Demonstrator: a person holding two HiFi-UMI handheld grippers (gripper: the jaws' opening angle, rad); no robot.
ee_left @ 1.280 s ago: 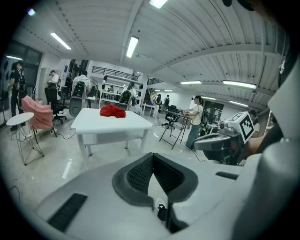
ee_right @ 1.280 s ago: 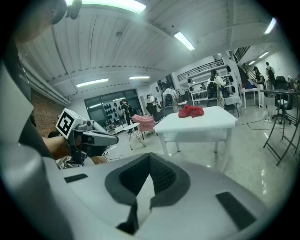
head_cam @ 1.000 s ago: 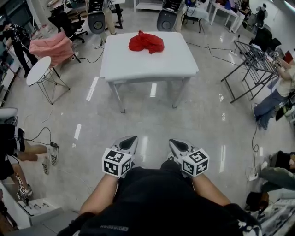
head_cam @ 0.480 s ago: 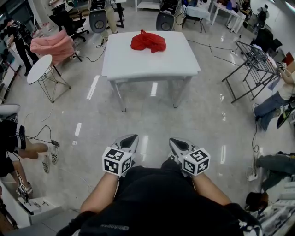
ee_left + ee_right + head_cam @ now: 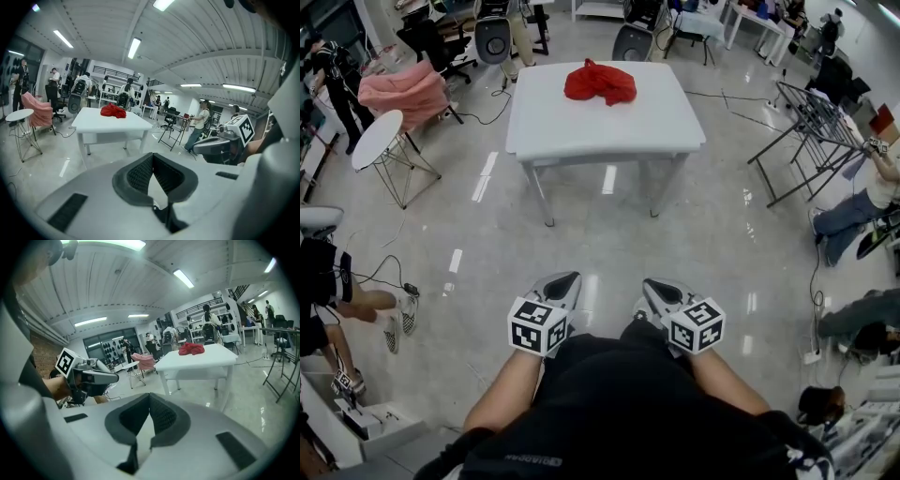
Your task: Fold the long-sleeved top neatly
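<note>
A crumpled red long-sleeved top (image 5: 599,82) lies near the far edge of a white table (image 5: 605,127); both gripper views show the top (image 5: 113,110) (image 5: 191,348) far ahead on that table. My left gripper (image 5: 565,283) and right gripper (image 5: 654,289) are held side by side close to my body, well short of the table, above the glossy floor. Both are shut with nothing between their jaws; the left gripper's tips (image 5: 152,155) and the right gripper's tips (image 5: 149,395) meet.
A pink garment (image 5: 401,92) drapes over a chair at far left beside a small round white table (image 5: 377,139). A metal rack (image 5: 811,127) stands at right. People stand or sit at both edges. Cables (image 5: 382,279) trail over the floor at left.
The view has shifted slightly; the table and top sit a little higher in the frame. Both grippers keep their place and stay shut.
</note>
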